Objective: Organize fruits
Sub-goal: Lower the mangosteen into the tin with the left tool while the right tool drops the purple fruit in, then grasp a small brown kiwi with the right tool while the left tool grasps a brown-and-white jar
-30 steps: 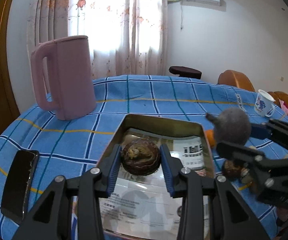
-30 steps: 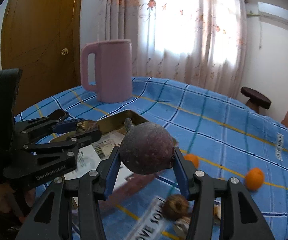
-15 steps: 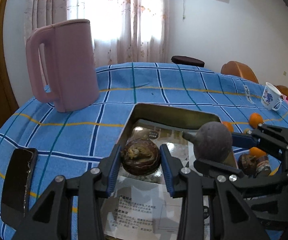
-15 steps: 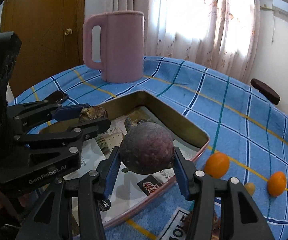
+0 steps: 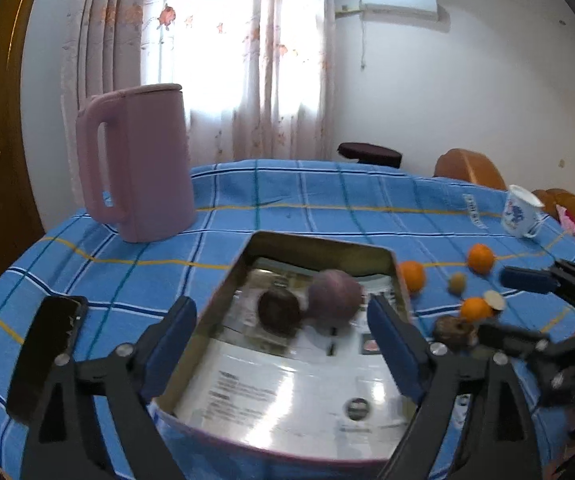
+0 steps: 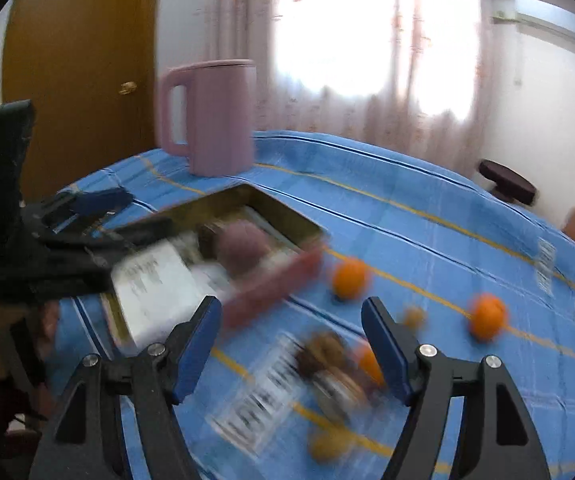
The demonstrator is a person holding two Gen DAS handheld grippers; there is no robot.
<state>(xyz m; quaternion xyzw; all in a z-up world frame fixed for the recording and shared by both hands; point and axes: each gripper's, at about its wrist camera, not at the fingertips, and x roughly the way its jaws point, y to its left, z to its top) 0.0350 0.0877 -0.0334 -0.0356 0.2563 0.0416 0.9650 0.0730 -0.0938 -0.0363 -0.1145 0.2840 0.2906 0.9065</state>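
A metal tray (image 5: 319, 246) lined with printed paper sits on the blue checked tablecloth. Two dark fruits lie in it side by side: a brown one (image 5: 278, 312) and a rounder purple one (image 5: 334, 297). They also show in the right wrist view, the purple one (image 6: 243, 246) nearer. My left gripper (image 5: 283, 340) is open and empty above the tray's near half. My right gripper (image 6: 291, 340) is open and empty, right of the tray, above several loose fruits: oranges (image 6: 349, 276) (image 6: 487, 316) and a brown fruit (image 6: 323, 354). The right wrist view is blurred.
A tall pink jug (image 5: 143, 164) stands behind the tray at the left. A black phone (image 5: 47, 352) lies at the table's left edge. A white cup (image 5: 521, 216) stands far right. Oranges (image 5: 412, 276) (image 5: 480, 258) and small fruits lie right of the tray.
Both grippers opened and let go of their fruits, which now lie in the tray. Both grippers pulled back from the tray, the right one swinging toward the loose fruits.
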